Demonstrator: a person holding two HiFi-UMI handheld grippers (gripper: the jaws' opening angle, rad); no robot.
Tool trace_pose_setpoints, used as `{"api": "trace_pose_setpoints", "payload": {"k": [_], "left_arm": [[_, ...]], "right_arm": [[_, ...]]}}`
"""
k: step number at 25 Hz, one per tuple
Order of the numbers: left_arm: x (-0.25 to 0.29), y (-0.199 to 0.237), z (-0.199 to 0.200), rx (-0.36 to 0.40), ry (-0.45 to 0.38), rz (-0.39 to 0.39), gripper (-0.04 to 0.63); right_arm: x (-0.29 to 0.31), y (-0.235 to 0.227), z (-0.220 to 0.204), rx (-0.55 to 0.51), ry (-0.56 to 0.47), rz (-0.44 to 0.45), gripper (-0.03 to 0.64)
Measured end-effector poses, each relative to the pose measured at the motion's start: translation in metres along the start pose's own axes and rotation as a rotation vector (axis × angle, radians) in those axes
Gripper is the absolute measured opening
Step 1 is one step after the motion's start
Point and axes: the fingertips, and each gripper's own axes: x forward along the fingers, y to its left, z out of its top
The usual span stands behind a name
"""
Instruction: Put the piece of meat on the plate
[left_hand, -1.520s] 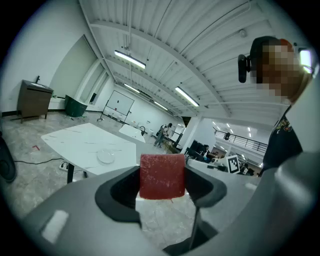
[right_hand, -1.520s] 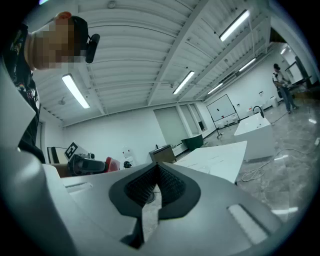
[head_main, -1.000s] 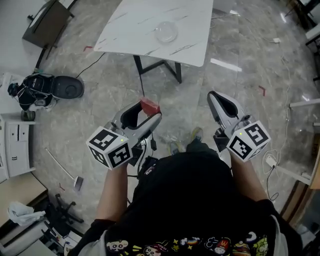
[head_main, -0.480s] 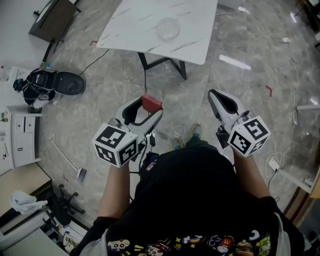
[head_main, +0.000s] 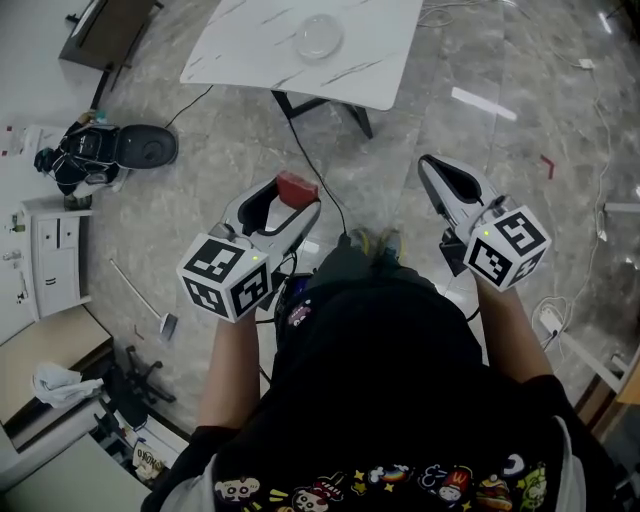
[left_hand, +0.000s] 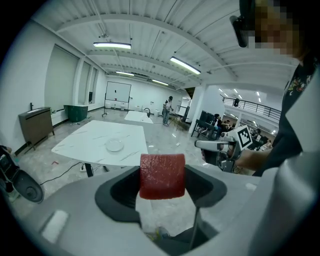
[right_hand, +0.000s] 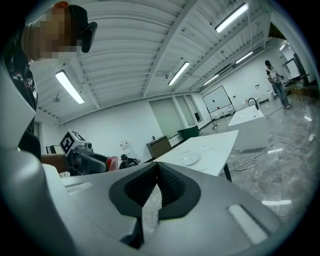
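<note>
The left gripper (head_main: 293, 196) is clamping the piece of meat (left_hand: 162, 176) right at its tips, a red slab sitting squarely between the jaws. It's hanging in the air over the floor, well apart from the white worktop (head_main: 365, 62). The clear plate (head_main: 318, 37) is sitting on that worktop with nothing in it. The right gripper (head_main: 441, 174) is closed up tight, jaws meeting, holding nothing.

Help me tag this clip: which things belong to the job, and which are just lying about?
Job: piece of meat, left gripper shut on it, plate, white table.
Lying about: right gripper (shut, empty), black floor appliance, floor cable, white cabinet.
</note>
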Motion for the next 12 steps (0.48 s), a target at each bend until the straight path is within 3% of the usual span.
{"api": "trace_pose_setpoints", "payload": {"k": [12], "left_arm": [[0.021, -0.002, 0.005, -0.002, -0.006, -0.001, 0.388]], "right_arm": [[-0.003, -0.019, 0.003, 0.003, 0.007, -0.009, 0.026]]}}
